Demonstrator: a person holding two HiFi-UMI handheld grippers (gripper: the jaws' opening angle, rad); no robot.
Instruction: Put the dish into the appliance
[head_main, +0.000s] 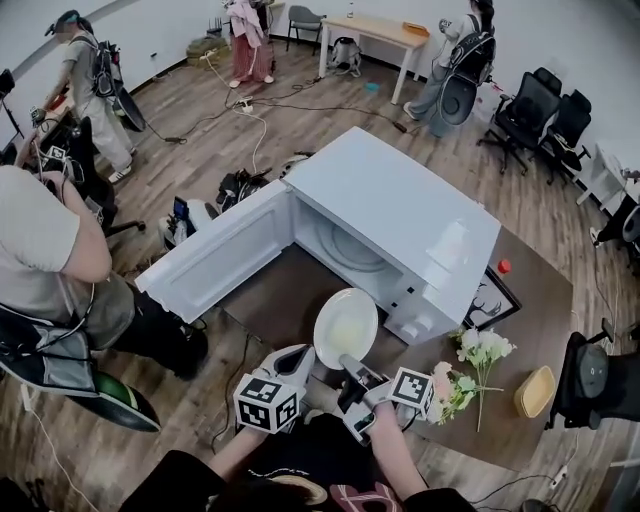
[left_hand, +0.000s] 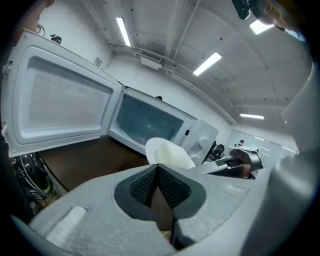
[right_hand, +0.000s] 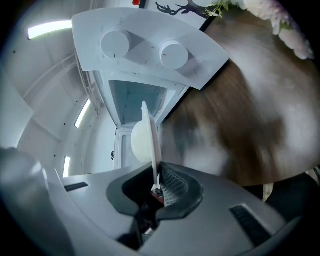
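Observation:
A white microwave (head_main: 405, 225) stands on the brown table (head_main: 540, 320), its door (head_main: 215, 255) swung wide open to the left and its cavity (head_main: 350, 245) showing. My right gripper (head_main: 346, 360) is shut on the near rim of a white dish (head_main: 346, 325) and holds it just in front of the opening. In the right gripper view the dish (right_hand: 146, 140) stands edge-on between the pads (right_hand: 170, 182), facing the cavity (right_hand: 137, 100). My left gripper (head_main: 302, 352) hovers just left of the dish, its jaws shut (left_hand: 157, 167) with nothing between them; the dish (left_hand: 167, 152) shows beyond it.
White flowers (head_main: 478, 350), a yellow bowl (head_main: 535, 390) and a framed picture (head_main: 492, 300) lie on the table right of the microwave. A seated person (head_main: 50, 260) is close at the left. Cables, office chairs (head_main: 535, 110) and other people occupy the floor behind.

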